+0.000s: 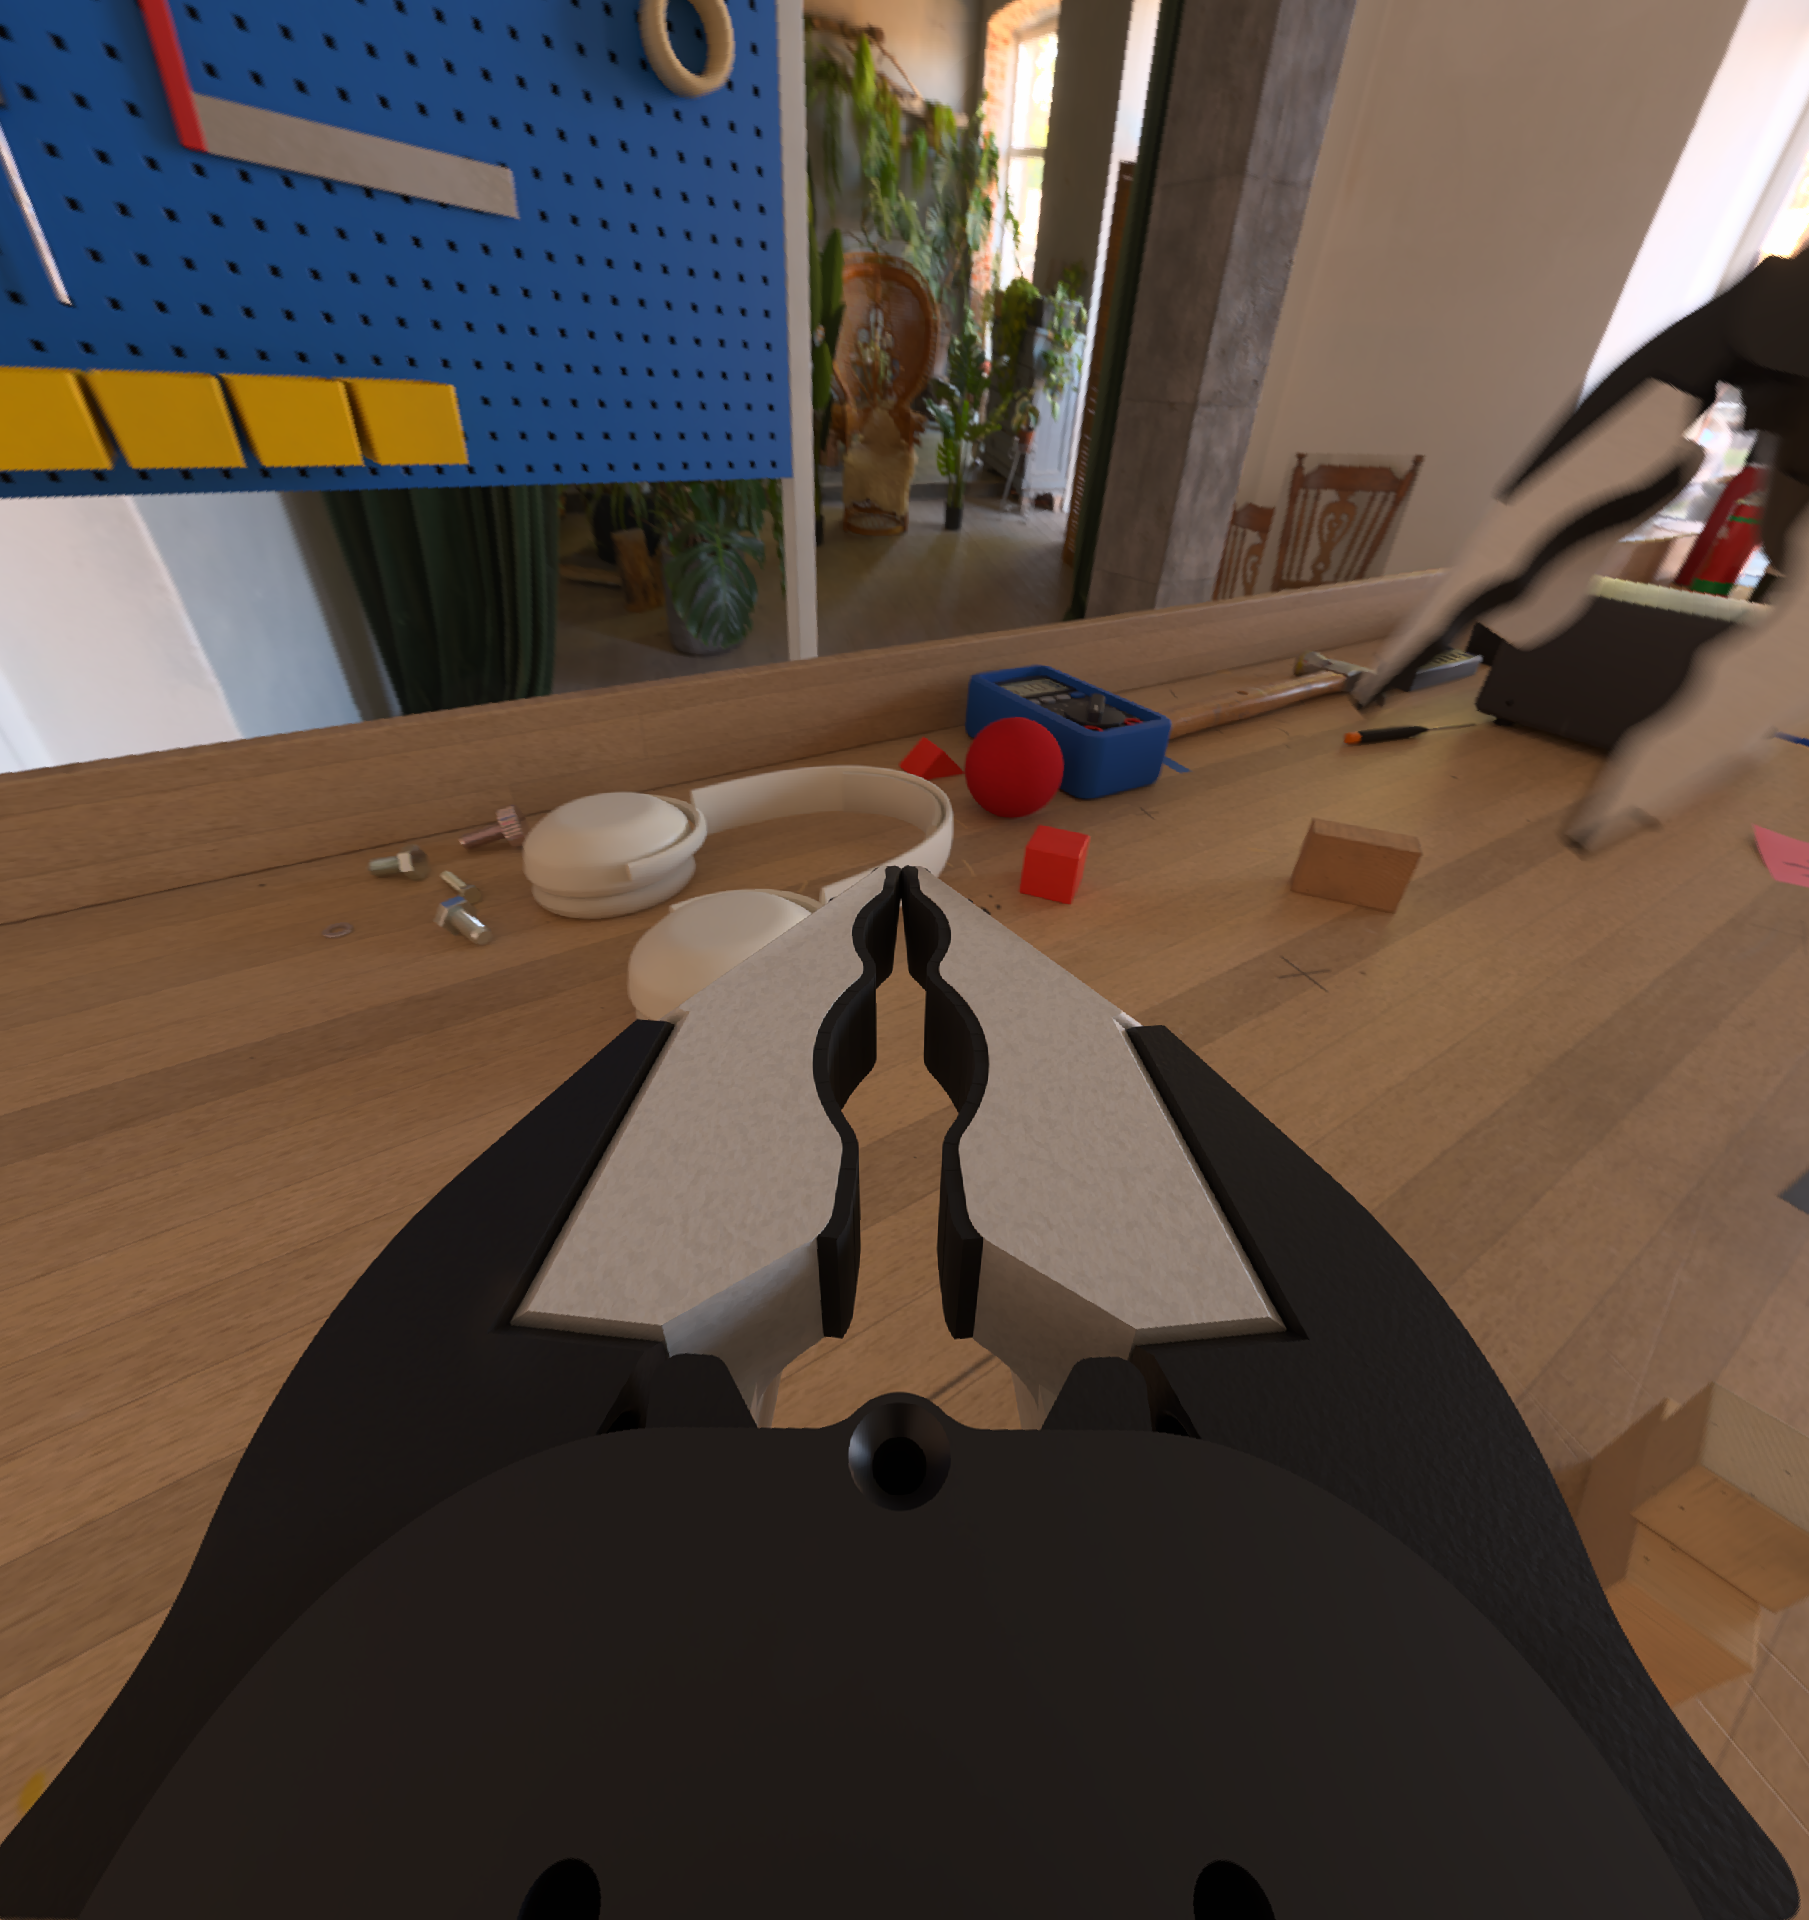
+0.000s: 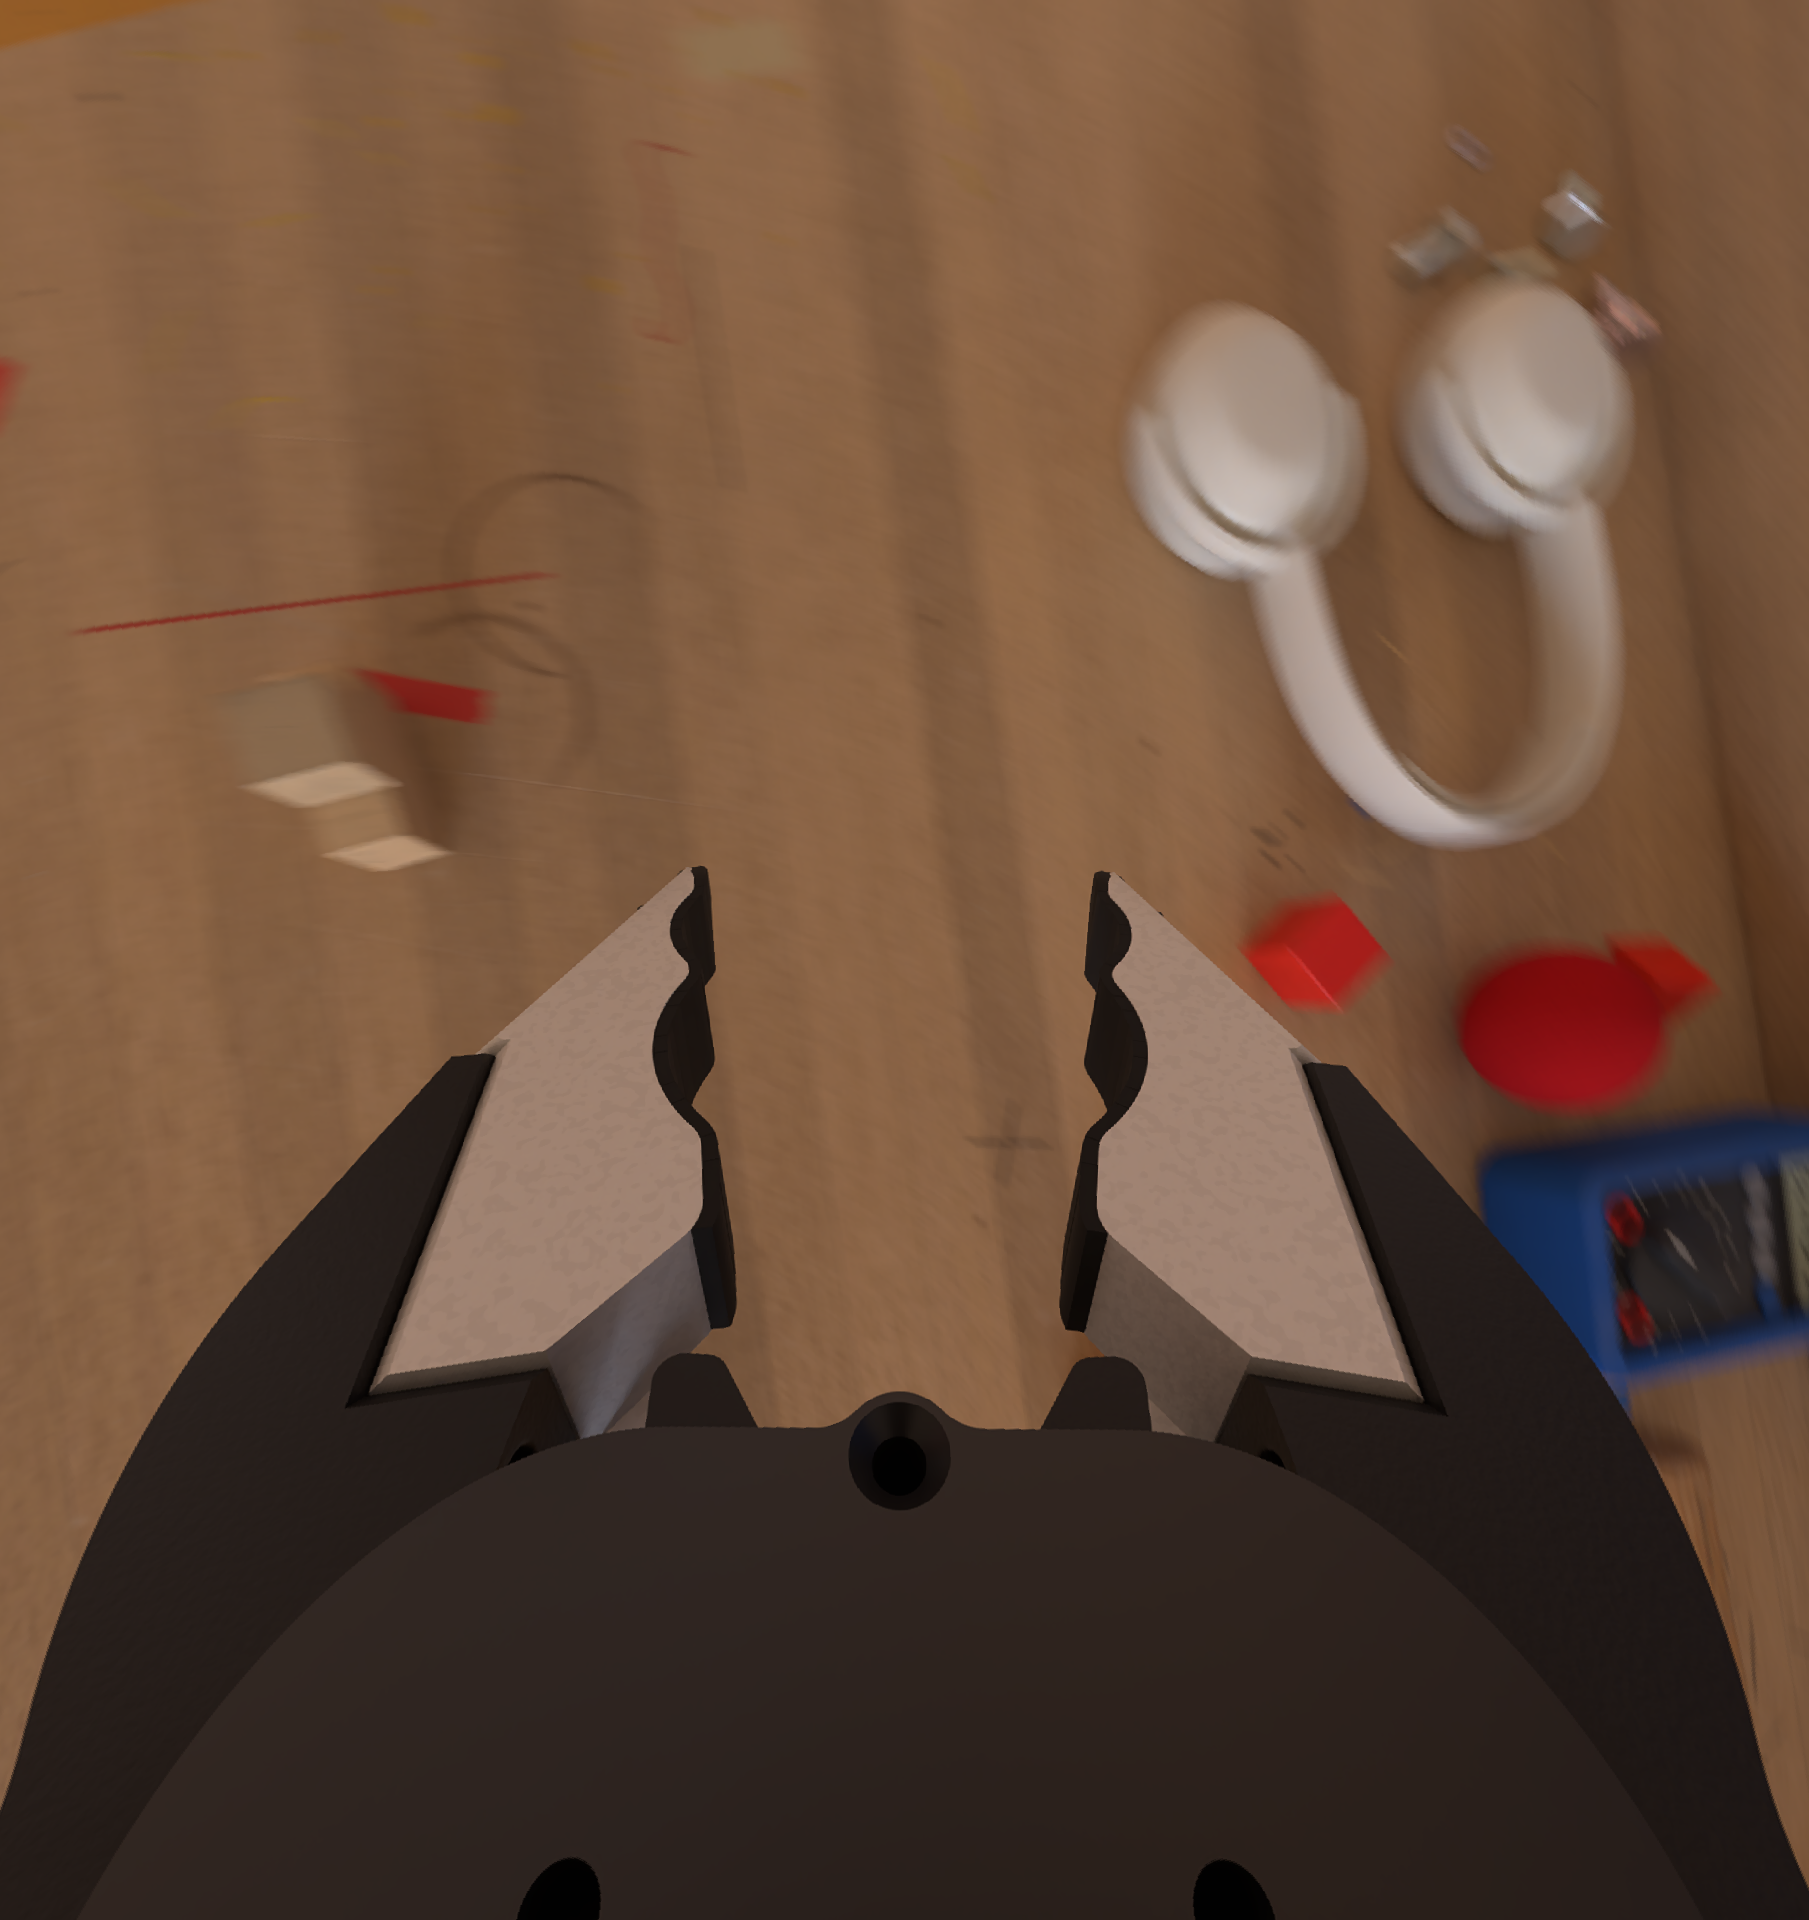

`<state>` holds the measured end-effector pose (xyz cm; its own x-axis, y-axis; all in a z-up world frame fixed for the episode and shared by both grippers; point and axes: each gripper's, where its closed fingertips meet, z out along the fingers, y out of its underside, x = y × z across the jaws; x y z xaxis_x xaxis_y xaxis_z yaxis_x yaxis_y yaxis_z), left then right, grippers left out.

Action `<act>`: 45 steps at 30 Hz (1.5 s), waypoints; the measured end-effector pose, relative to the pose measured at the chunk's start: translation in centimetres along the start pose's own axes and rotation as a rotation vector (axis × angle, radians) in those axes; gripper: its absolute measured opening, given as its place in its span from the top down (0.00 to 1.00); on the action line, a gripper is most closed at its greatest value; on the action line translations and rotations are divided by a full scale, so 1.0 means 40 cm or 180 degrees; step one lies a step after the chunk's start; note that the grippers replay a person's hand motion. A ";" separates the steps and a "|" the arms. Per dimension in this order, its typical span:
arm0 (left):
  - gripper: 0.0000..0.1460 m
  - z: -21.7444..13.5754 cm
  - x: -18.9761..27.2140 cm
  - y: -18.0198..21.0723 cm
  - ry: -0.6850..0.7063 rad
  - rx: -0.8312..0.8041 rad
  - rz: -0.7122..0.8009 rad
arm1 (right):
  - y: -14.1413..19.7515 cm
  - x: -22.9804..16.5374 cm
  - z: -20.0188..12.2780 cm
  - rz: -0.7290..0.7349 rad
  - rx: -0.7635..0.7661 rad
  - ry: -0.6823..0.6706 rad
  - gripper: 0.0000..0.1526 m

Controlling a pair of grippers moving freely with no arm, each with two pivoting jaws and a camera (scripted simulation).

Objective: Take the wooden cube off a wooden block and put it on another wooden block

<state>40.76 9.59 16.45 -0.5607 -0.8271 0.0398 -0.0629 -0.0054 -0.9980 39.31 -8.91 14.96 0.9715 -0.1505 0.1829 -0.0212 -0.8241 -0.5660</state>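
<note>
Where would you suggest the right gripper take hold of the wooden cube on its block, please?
Grip the wooden cube by two opposite upright faces, coming down from above. It seems to sit atop a block, so its underside is covered, and flat parallel sides suit the jaws. The right gripper is open and looks down on the table. Blur hides the cube's exact edges.

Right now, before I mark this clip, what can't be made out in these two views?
- Right wrist view: the pale wooden stack is smeared by motion blur; whether a cube sits on a block cannot be told.
- Left wrist view: wooden pieces at the right edge are cut off and partly hidden by the left hand-held gripper.
- Left wrist view: the right hand-held gripper is blurred; its far side is cut off.
- Left wrist view: one headphone cup is partly hidden behind the fingers.
</note>
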 end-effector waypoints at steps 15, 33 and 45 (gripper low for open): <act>1.00 -0.015 -0.069 0.043 -0.0522 -0.0024 0.0240 | -0.023 -0.380 0.164 -0.0843 -0.0412 -0.0807 0.82; 1.00 -0.003 -0.075 0.088 -0.0476 -0.0145 0.0240 | 0.478 0.297 -0.047 0.2296 -0.1448 0.0975 0.82; 1.00 -0.005 -0.060 0.069 -0.0469 -0.0100 0.0362 | 0.461 0.252 -0.048 0.2479 -0.1194 0.0944 0.67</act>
<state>41.77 11.65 13.61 -0.4388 -0.8948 -0.0830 -0.0331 0.1084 -0.9935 48.25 -26.66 7.90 0.5510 -0.8299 0.0871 -0.7711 -0.5463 -0.3270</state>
